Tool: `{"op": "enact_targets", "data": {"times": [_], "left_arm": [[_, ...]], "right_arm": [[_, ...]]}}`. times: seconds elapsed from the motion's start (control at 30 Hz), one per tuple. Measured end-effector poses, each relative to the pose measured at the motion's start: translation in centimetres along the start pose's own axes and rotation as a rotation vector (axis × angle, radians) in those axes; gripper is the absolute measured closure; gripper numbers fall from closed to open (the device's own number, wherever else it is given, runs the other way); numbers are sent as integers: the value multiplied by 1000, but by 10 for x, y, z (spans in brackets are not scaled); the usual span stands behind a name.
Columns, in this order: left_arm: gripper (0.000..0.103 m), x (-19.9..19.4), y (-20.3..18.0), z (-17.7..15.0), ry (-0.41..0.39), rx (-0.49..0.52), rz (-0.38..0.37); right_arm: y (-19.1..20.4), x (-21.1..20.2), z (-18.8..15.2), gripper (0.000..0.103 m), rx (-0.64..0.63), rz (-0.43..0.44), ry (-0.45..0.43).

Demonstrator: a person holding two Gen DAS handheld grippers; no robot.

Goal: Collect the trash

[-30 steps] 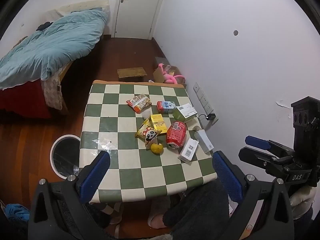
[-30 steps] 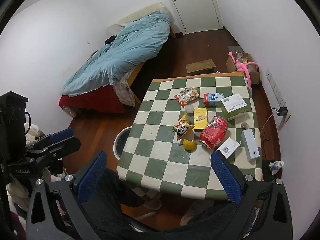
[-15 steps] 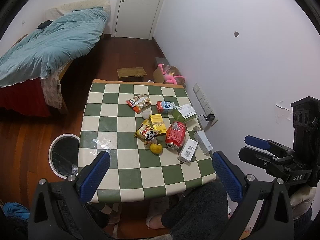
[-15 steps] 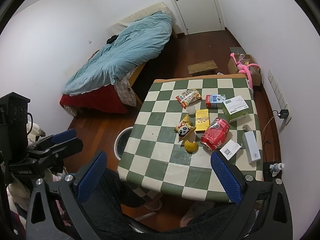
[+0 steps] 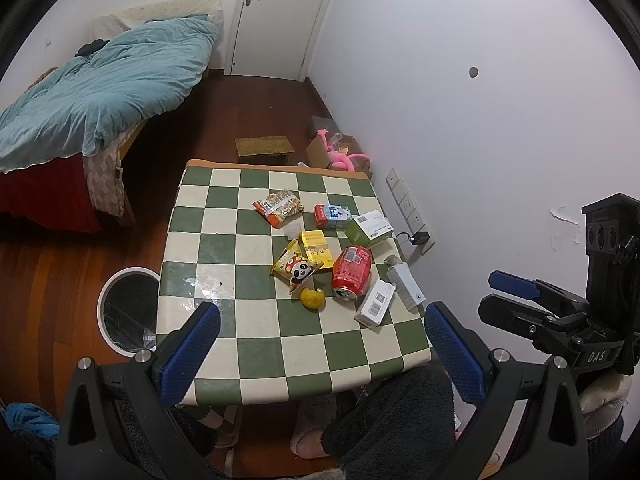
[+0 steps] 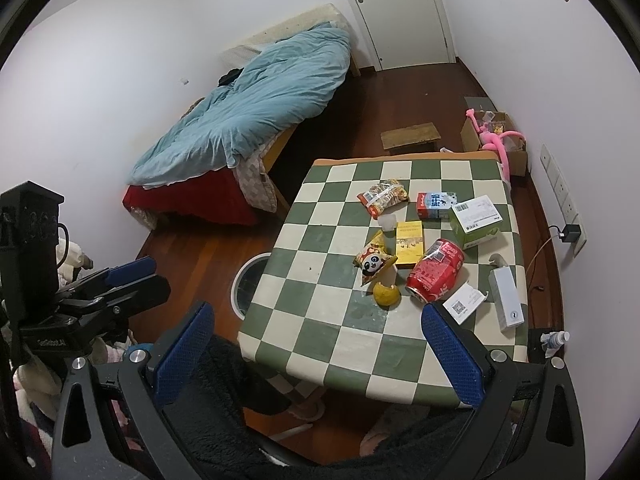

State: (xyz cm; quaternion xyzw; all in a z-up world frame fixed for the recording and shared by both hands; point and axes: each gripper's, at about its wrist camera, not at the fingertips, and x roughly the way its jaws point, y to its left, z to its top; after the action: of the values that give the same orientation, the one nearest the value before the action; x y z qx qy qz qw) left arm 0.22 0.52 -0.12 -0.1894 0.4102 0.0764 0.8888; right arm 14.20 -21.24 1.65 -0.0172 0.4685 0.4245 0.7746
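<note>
Trash lies on a green-and-white checked table (image 5: 224,256) (image 6: 320,320): a red can (image 5: 351,267) (image 6: 436,270) on its side, a panda snack bag (image 5: 296,268) (image 6: 374,262), a yellow peel (image 5: 312,298) (image 6: 386,294), a yellow box (image 5: 316,249), an orange snack packet (image 5: 279,207), a small milk carton (image 5: 332,216), a green-white box (image 5: 369,228) and white boxes (image 5: 376,308). A white-rimmed bin (image 5: 126,316) (image 6: 250,280) stands on the floor left of the table. My left gripper (image 5: 320,354) and right gripper (image 6: 316,354) are both open and empty, held high above the table's near edge.
A bed with a blue duvet (image 5: 100,84) stands at the far left. A cardboard box with a pink toy (image 5: 340,152) and a low brown stool (image 5: 264,146) sit beyond the table. The white wall (image 5: 480,140) with sockets runs along the right. A closed door (image 5: 280,16) is at the back.
Both views have shifted slightly; the table sits a little farther away and higher in frame. Both grippers stay open and nothing on the table has moved.
</note>
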Motion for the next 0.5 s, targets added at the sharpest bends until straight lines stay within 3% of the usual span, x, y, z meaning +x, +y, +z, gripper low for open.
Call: {"op": "enact_targets", "data": {"times": [0.5], "left_arm": [[0, 0, -1, 2, -2, -3, -3]], "right_arm": [[1, 0, 1, 0, -1, 0, -4]]}}
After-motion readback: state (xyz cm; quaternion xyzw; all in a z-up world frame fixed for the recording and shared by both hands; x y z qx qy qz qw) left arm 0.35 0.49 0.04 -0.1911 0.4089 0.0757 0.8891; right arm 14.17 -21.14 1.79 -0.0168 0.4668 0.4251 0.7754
